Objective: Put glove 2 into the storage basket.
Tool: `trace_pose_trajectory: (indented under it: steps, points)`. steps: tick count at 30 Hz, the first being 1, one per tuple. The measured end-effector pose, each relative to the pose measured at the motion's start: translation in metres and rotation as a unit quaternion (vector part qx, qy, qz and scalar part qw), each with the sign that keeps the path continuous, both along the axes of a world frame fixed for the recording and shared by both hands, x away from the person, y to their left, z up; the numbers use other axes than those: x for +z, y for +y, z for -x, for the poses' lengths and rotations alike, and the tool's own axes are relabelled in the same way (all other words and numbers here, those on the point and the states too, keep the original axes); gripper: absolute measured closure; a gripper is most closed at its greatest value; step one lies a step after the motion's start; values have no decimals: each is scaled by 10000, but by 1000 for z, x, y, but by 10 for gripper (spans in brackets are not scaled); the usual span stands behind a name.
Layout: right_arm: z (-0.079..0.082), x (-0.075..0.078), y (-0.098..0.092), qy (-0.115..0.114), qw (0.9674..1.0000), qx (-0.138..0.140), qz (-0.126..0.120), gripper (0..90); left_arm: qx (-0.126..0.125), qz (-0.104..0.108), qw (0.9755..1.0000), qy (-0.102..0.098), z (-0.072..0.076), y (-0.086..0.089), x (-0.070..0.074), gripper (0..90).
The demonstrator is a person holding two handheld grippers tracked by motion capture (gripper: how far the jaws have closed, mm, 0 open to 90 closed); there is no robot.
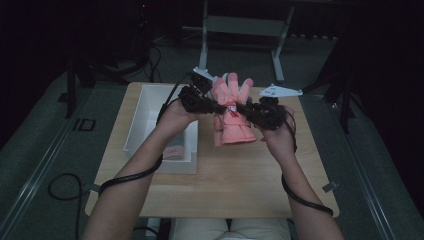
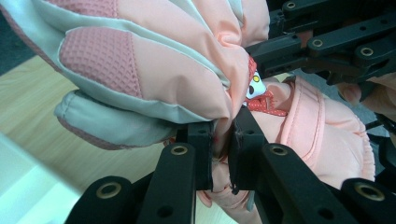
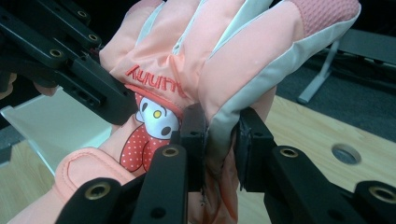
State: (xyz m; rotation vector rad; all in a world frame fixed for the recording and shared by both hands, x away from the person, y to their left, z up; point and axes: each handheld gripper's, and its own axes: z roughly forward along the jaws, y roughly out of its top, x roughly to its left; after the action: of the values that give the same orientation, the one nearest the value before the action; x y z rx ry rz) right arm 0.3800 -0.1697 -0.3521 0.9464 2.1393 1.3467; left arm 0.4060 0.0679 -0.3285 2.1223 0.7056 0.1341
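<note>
On my screen a white bin [image 1: 150, 117] sits on the left of the wooden worktop [image 1: 225, 185], with something pale pink [image 1: 173, 151] lying inside. Beyond stands a grey metal frame [image 1: 245, 25].

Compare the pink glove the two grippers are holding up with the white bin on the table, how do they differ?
The pink glove is soft, padded fabric; the white bin is a rigid box. The glove is lifted clear of the table, pinched between the left gripper and the right gripper; the bin rests on the table's left side. The glove bears a cartoon patch; the bin's walls are plain.
</note>
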Motion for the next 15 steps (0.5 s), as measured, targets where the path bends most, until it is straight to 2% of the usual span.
trace_pose_trajectory:
  steps: [2, 4, 5, 11, 13, 14, 15]
  points:
    - [-1, 5, 13, -35, 10000, 70, 1, 753, 81, 19, 10000, -28, 2, 12, 4, 811]
    - [-2, 6, 18, -40, 9999, 91, -11, 753, 81, 19, 10000, -28, 2, 12, 4, 811]
    - [-3, 8, 28, -56, 9999, 154, 2, 753, 186, 12, 9998, -46, 5, 26, 7, 811]
    - [-8, 11, 52, -63, 9995, 297, 38, 753, 330, -10, 9994, -60, 8, 51, 9, 810]
    - [-9, 12, 63, -47, 9993, 359, 49, 753, 436, 4, 9990, 12, 8, 62, 9, 810]
    - [-11, 11, 75, -62, 9991, 411, 69, 753, 519, -15, 9986, 32, 10, 73, 9, 810]
    - [-11, 11, 75, -62, 9991, 411, 69, 753, 519, -15, 9986, 32, 10, 73, 9, 810]
